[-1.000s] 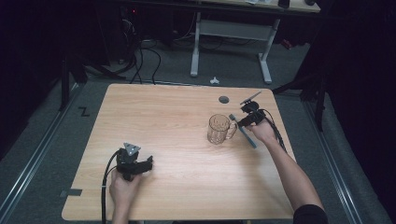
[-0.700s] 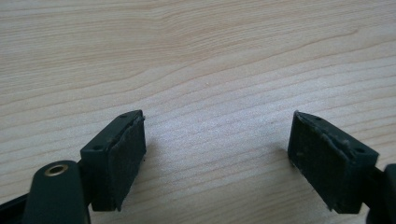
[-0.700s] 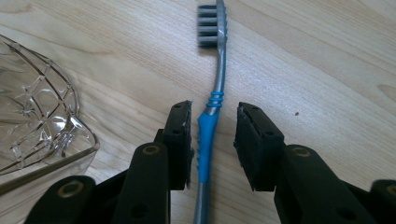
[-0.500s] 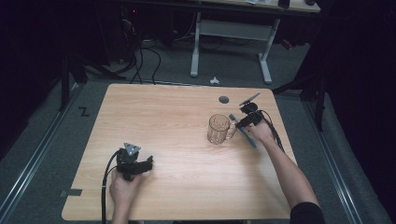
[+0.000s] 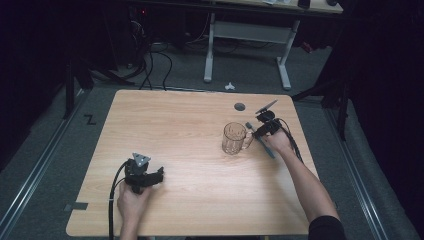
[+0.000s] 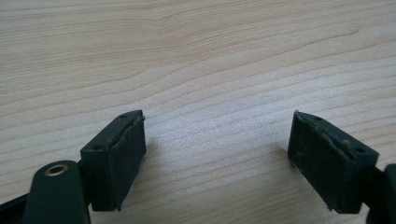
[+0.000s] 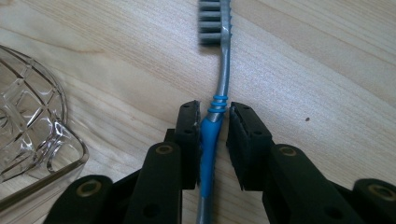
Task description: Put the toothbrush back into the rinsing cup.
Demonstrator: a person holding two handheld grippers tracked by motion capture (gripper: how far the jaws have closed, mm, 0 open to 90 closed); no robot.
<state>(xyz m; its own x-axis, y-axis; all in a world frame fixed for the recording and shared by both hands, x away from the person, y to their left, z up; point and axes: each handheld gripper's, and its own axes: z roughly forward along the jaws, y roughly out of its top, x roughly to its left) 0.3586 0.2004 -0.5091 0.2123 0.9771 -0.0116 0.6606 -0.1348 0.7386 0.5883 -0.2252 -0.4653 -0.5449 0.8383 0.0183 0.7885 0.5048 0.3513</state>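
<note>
A grey toothbrush point(image 7: 224, 60) with a blue grip lies flat on the wooden table point(image 5: 180, 120), bristles pointing away from my right gripper point(image 7: 214, 108). The jaws pinch the blue grip from both sides, so this gripper is shut on the toothbrush. In the high view the toothbrush point(image 5: 269, 150) lies at the right of the table under my right gripper point(image 5: 256, 131). A clear glass mug point(image 5: 233, 138) stands upright just left of it, handle toward the gripper; its rim point(image 7: 28, 126) is close to the left jaw. My left gripper point(image 5: 159, 175) rests near the front left, open point(image 6: 217, 135) over bare wood.
A small dark round spot point(image 5: 240, 106) marks the table's far side. Beyond the table stand a white desk frame point(image 5: 247, 35) and loose cables point(image 5: 155, 60) on the grey floor. The table's right edge runs close behind the right hand.
The right gripper has edged slightly toward the mug over the toothbrush. The left gripper has not moved.
</note>
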